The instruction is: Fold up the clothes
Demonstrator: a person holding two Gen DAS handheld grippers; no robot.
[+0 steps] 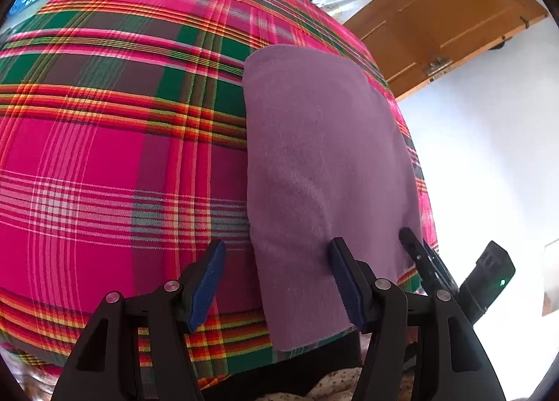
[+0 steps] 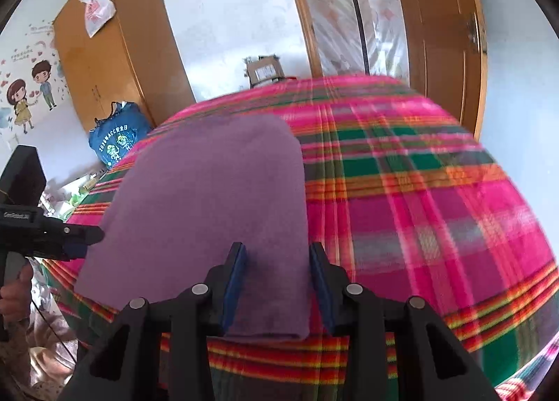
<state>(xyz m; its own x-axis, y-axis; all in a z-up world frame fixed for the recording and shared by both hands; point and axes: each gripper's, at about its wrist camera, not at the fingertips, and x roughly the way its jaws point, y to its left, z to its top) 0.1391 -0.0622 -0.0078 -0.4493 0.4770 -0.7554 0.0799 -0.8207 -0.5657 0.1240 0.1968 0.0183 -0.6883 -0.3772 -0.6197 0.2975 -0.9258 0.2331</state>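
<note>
Wood wardrobe (image 2: 115, 51), blue bag (image 2: 118, 140), door (image 1: 450, 20)

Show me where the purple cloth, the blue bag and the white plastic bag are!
purple cloth (image 2: 209, 198): right wrist view, middle of its folded top.
blue bag (image 2: 117, 140): right wrist view, its printed front.
white plastic bag (image 2: 97, 8): right wrist view, its middle, against the wooden wardrobe.

A bed covered in a bright plaid blanket (image 1: 115, 142) of pink, green, orange and yellow stripes fills both wrist views. The blanket (image 2: 436, 212) lies smooth across the mattress and drops over the near edge. Directly on it rests a folded purple fleece cloth (image 1: 321, 170), a long, thick rectangle with rounded far corners, set close to one side edge of the bed. In the right wrist view the cloth (image 2: 209, 198) reaches almost to the bed's near edge.
</note>
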